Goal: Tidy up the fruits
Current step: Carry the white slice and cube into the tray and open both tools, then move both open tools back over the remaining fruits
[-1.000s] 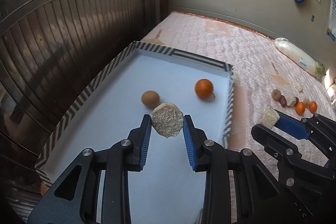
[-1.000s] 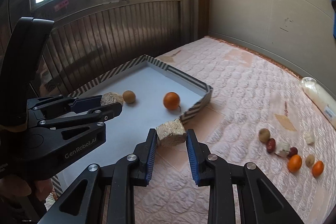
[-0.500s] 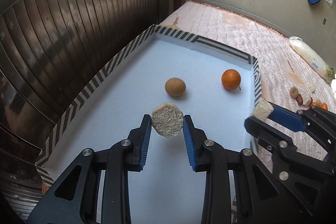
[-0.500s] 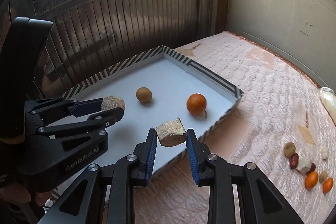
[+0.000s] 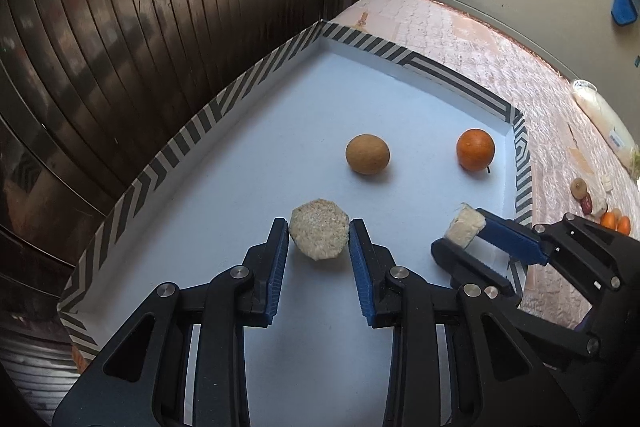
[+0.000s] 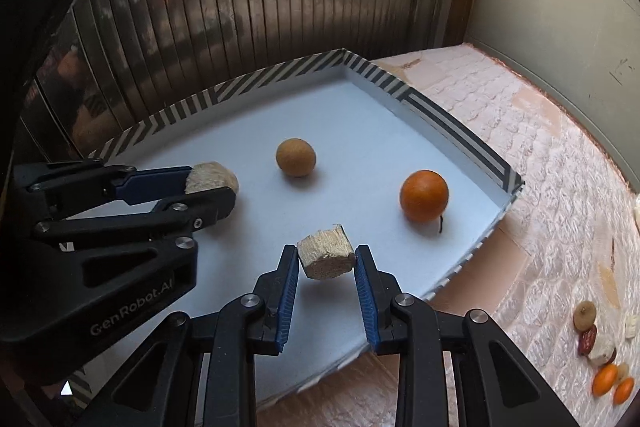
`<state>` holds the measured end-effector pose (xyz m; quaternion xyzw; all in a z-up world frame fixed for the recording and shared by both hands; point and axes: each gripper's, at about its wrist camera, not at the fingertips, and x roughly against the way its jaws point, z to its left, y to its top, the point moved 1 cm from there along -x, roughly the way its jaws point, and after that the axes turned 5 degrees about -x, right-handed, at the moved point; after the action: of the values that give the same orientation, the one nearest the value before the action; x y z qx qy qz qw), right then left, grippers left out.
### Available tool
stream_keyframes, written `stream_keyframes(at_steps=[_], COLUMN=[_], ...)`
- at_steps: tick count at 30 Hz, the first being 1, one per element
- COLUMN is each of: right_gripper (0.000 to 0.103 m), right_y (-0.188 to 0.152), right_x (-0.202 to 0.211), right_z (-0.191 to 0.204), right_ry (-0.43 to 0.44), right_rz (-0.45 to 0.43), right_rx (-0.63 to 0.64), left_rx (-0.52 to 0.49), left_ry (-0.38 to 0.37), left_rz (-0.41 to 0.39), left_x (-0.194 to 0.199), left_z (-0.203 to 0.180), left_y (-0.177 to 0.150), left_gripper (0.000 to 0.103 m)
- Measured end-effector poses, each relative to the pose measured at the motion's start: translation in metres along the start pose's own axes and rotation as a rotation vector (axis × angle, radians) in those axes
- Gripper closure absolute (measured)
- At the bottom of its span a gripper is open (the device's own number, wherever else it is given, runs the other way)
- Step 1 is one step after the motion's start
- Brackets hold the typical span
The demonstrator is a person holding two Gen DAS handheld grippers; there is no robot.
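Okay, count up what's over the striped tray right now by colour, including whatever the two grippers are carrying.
Orange: 1, the orange fruit on the striped tray.
Brown: 1, the round brown fruit.
Beige: 2, the round piece in the left hand-held gripper and the chunk in the right hand-held gripper.
Total: 4.

Matt white tray (image 5: 400,99), quilted cloth (image 5: 460,39)

The white floor of the tray (image 5: 224,211) is mostly bare, so there is lots of room near the front. Farther in, a brown ball (image 5: 367,153) and an orange (image 5: 475,149) sit apart, with a wide gap between them. A low striped wall (image 5: 522,171) goes all around. A dark slatted door (image 5: 140,27) stands close behind.
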<state>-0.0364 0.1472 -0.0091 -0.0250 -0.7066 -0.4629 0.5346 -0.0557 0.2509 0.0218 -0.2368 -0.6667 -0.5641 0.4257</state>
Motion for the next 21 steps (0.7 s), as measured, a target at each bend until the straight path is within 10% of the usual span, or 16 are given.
stream_keyframes(at_steps=[6,21], right_gripper=[0.064,0.058], right_y=[-0.002,-0.035], right_x=[0.005,0.073], right_z=[-0.002,-0.035], right_ry=[0.025,-0.064], right_rz=[-0.023,-0.127], right_rx=[-0.022,-0.115], left_rx=[0.023,-0.071], left_ry=[-0.007,-0.036], left_rz=[-0.011,-0.084], left_x=[0.003,0.032], left_z=[0.003,-0.049], left_y=[0.001,0.004], left_gripper=[0.048,0.048])
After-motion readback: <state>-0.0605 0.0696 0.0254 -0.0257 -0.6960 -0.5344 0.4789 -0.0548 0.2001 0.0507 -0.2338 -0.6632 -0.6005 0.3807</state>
